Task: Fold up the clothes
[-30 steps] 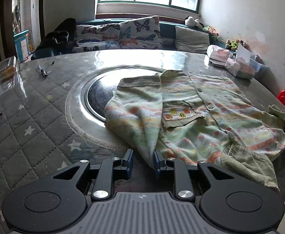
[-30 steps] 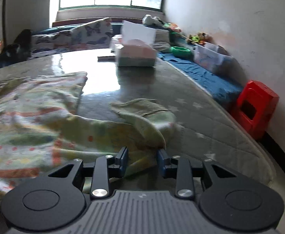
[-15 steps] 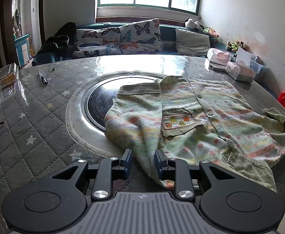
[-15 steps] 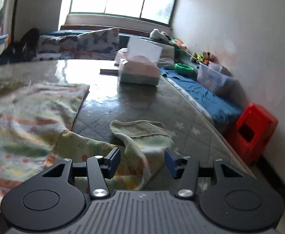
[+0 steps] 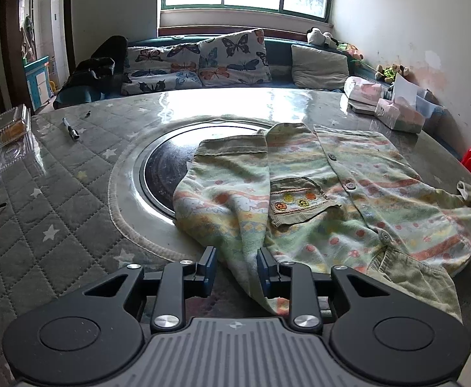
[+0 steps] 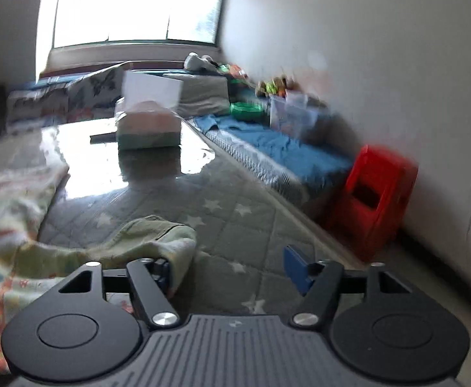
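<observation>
Opening wider, right claw point(image 6: 232, 266) releases sleeve point(image 6: 158, 242) (view blurred).

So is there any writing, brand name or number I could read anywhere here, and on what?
None can be read.
The shirt pocket shows only small embroidered round motifs, no letters.
The tissue pack and the clear plastic box have print too small to read.
The red stool is blurred, with no visible label.

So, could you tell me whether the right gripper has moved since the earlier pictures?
Yes: the right gripper drew back rightward; the cuff now sits left of centre, and its jaws have just been opening.
</observation>
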